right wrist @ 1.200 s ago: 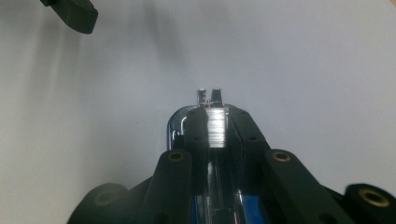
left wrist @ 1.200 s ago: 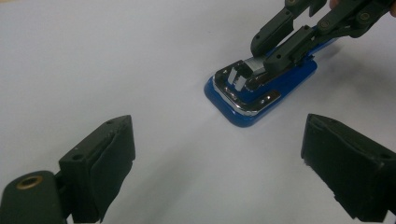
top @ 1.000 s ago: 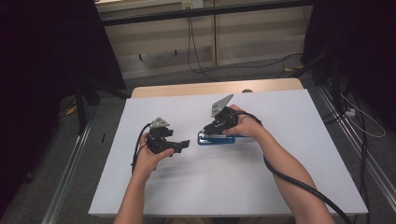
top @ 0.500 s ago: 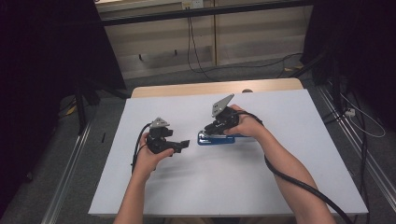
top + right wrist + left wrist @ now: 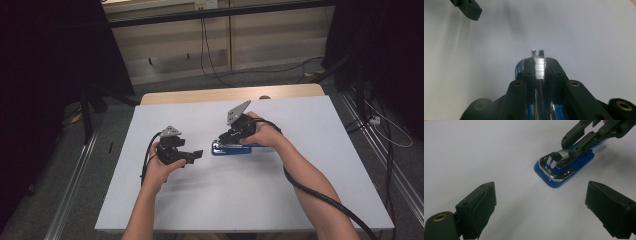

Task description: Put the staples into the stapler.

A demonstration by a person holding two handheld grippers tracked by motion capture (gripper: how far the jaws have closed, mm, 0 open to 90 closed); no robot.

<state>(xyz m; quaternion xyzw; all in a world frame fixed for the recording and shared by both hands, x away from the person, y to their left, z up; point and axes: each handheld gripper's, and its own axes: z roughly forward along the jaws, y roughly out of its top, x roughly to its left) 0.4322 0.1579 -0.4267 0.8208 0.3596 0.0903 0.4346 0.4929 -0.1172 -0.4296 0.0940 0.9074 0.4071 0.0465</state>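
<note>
On a white table [image 5: 310, 170], the right gripper [image 5: 226, 137] pinched the metal top of a blue stapler [image 5: 564, 166] lying near the middle. The left gripper [image 5: 196, 154] hovered just beside it, jaws wide and empty. The narrow, smooth metal could slip from the pinch, letting the stapler twist or skid.

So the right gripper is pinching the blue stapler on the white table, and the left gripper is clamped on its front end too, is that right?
Not quite. The right gripper does pinch the blue stapler on the white table, but the left gripper is not clamped on it. The left gripper view shows its jaws wide open, short of the stapler's front end, with bare table between them.
</note>
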